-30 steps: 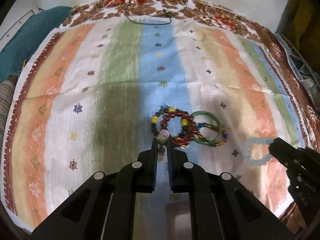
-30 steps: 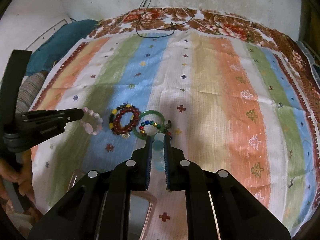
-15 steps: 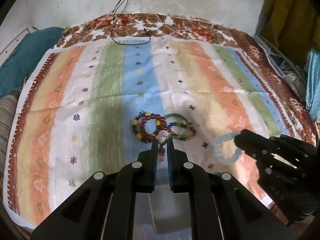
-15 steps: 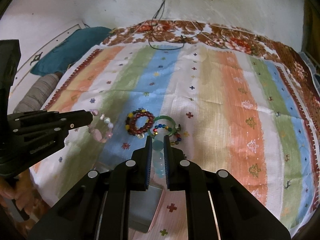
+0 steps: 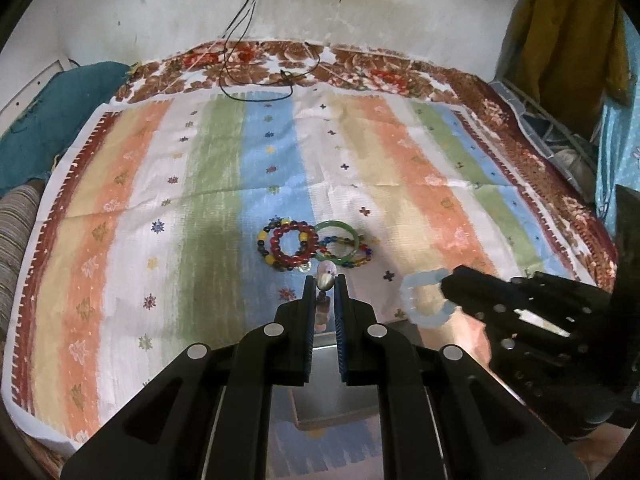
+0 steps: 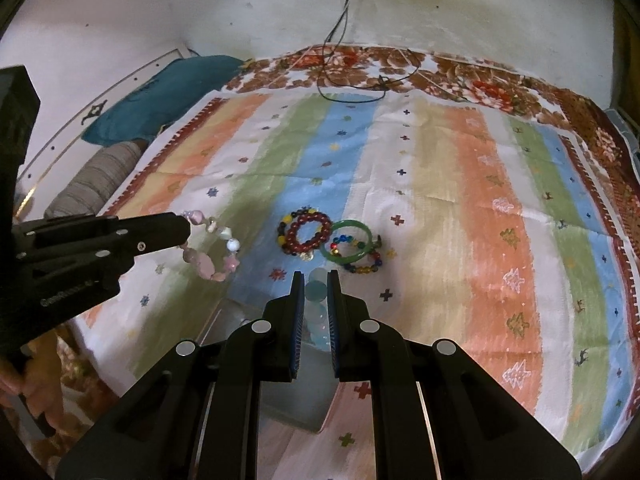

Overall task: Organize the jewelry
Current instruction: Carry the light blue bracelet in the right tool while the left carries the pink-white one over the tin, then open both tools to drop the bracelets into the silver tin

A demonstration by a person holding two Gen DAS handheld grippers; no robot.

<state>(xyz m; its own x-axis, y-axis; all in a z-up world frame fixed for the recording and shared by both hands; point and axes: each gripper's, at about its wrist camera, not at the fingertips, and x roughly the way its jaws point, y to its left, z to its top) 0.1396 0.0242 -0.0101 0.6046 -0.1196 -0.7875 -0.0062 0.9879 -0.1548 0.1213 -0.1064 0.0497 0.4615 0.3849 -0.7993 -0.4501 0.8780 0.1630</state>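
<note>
Striped cloth (image 5: 400, 168) over floral bedspread (image 5: 360, 72) — red bead bracelet (image 5: 291, 245), green bangle (image 5: 338, 240), black cable (image 5: 256, 92)

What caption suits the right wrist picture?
Right gripper holds pale blue bracelet; left gripper holds pink bracelet.

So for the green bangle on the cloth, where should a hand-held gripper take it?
Take the green bangle on its far rim, coming from above. It lies flat; that arc looks free, while the multicoloured bead bracelet overlaps its near side and the dark red bead bracelet sits close on the left.
</note>
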